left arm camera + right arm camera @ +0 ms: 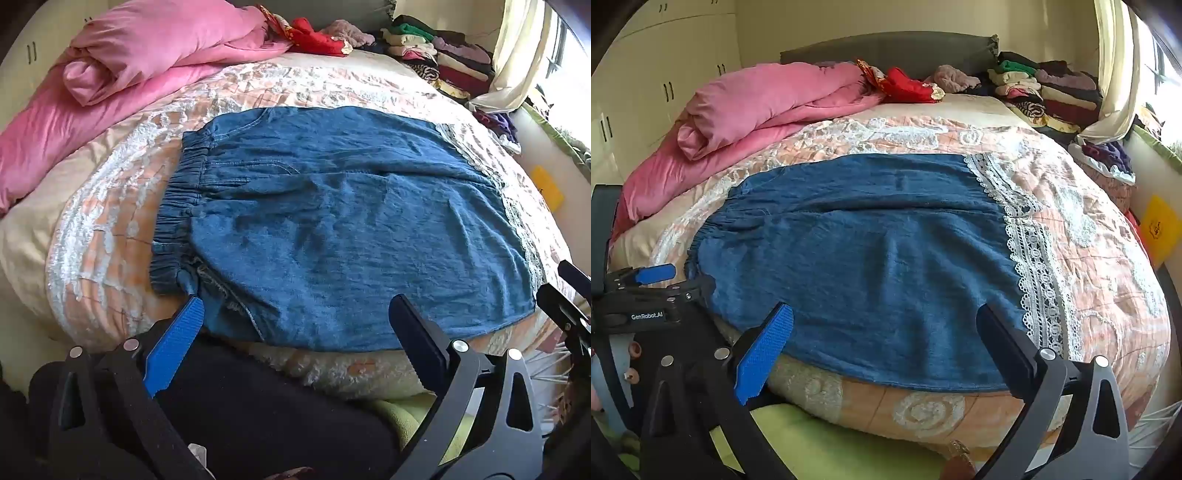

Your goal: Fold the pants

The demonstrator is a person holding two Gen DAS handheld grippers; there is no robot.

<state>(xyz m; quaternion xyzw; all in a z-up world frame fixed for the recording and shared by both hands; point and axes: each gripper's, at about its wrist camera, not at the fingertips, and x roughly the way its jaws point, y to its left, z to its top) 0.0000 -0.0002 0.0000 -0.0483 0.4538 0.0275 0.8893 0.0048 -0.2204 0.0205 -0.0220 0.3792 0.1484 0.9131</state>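
The left gripper point(295, 314) and right gripper point(884, 323) gape wide, empty, at six o'clock of the lace-trimmed blue denim pants point(351, 229); spread flat on the peach quilted bedspread point(1089, 236), likely ready for folding.

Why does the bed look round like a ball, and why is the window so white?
In both wrist views the fisheye lens bends the bed into a dome around the blue pants; in the right wrist view the window is washed out by daylight, and dark lens corners frame each picture.
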